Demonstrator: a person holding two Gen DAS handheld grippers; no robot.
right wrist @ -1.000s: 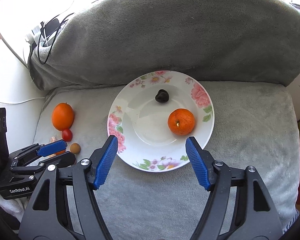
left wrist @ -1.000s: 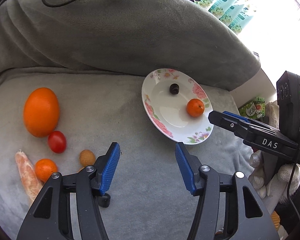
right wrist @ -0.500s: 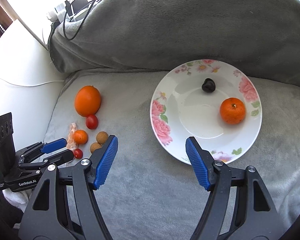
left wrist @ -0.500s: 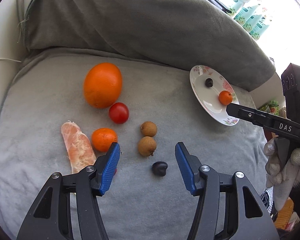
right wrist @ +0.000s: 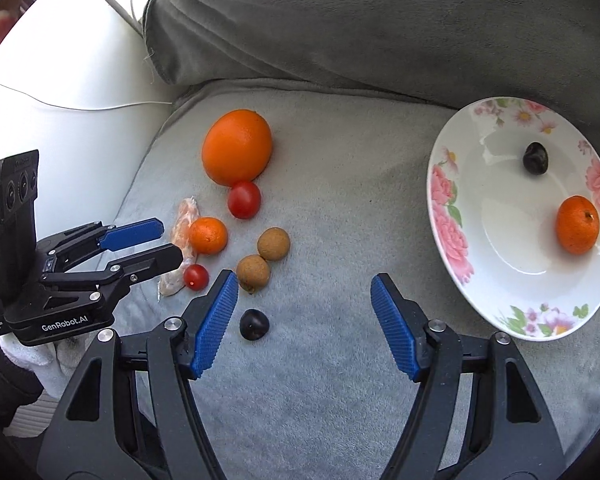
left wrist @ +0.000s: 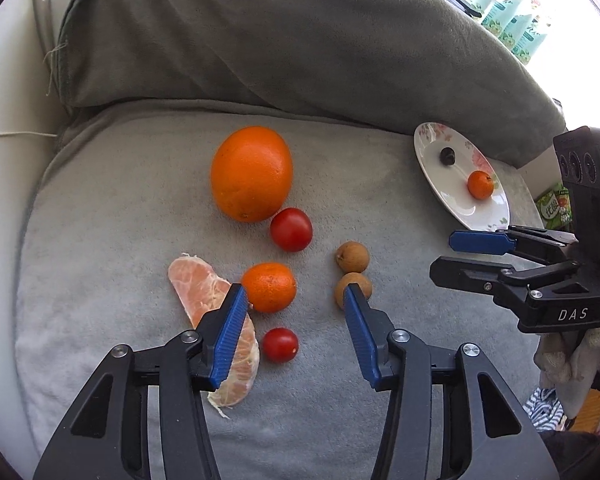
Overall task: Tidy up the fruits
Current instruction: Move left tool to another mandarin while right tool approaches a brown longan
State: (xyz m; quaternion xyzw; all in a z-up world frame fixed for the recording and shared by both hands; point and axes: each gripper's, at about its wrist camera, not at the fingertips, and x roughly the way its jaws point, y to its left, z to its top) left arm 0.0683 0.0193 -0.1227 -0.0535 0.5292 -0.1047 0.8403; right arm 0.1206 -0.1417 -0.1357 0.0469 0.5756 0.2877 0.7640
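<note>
Loose fruit lies on the grey blanket: a large orange (left wrist: 252,174), a tomato (left wrist: 291,229), a small mandarin (left wrist: 269,287), a peeled segment (left wrist: 198,296), a cherry tomato (left wrist: 280,345) and two longans (left wrist: 353,257). My left gripper (left wrist: 294,294) hovers over them with its jaws closing. The mandarin and the cherry tomato show between its fingers, untouched. My right gripper (right wrist: 304,280) is also closing, with nothing between its fingers. A dark fruit (right wrist: 253,323) lies just beside its left finger. The flowered plate (right wrist: 512,256) holds a mandarin (right wrist: 577,230) and another dark fruit (right wrist: 535,157).
A bunched grey blanket (left wrist: 300,52) rises like a wall behind the fruit. White surface with a thin cable (right wrist: 80,104) borders the left side. Green packets (left wrist: 512,20) stand at the far right. A gloved hand (left wrist: 568,356) holds the right gripper.
Both grippers have swung left from the plate toward the loose fruit, and their jaws have narrowed a little. The dark fruit on the blanket has dropped out of the left wrist view.
</note>
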